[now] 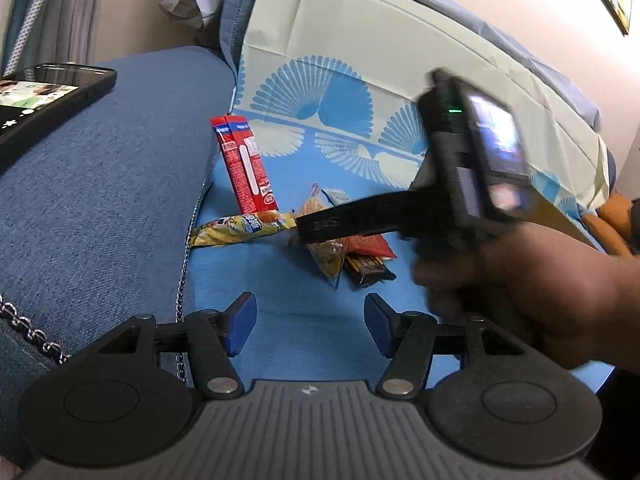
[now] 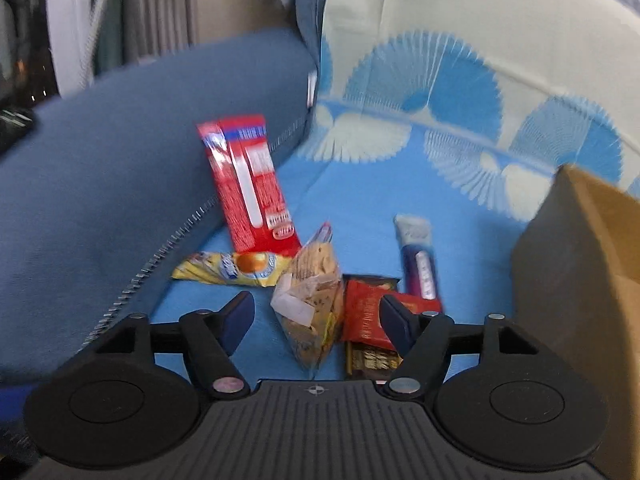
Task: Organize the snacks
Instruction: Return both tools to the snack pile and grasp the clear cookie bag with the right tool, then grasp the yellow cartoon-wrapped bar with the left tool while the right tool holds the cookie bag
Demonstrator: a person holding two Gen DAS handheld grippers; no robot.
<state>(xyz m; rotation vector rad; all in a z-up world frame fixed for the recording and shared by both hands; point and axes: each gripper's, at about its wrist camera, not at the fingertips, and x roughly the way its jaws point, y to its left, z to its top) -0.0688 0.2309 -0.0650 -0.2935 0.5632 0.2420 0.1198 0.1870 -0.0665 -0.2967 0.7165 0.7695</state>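
Nearest the left wrist camera, the left gripper (image 1: 311,322) hangs with its blue-padded jaws spread and nothing between them, poised over bare blue patterned cloth (image 1: 280,312) short of the snacks, apparently keeping clear while the other hand works. Across that view the person's right hand (image 1: 520,288) carries the right gripper (image 2: 318,320) in from the side, one black finger reaching over the pile. From its own camera the right gripper's jaws stand apart and grasp nothing; between and just beyond them lies a clear triangular bag of pale crackers (image 2: 310,316), which I judge to be the intended pick, since it sits centred in the gap.

Touching that bag on the right is a red foil packet (image 2: 362,316) lying on top of a dark brown chocolate bar (image 2: 370,360), and a purple and white tube-shaped wrapper (image 2: 418,258) lies just behind them. A yellow flat wrapper (image 2: 232,270) lies left of the crackers. Behind it, a tall red snack box (image 2: 250,188) leans upright against the blue denim cushion (image 2: 120,168), which props it.

At the right edge stands a brown cardboard box (image 2: 580,272), probably the destination, though blur hides its opening. A black phone (image 1: 44,100) rests on the cushion, well apart.
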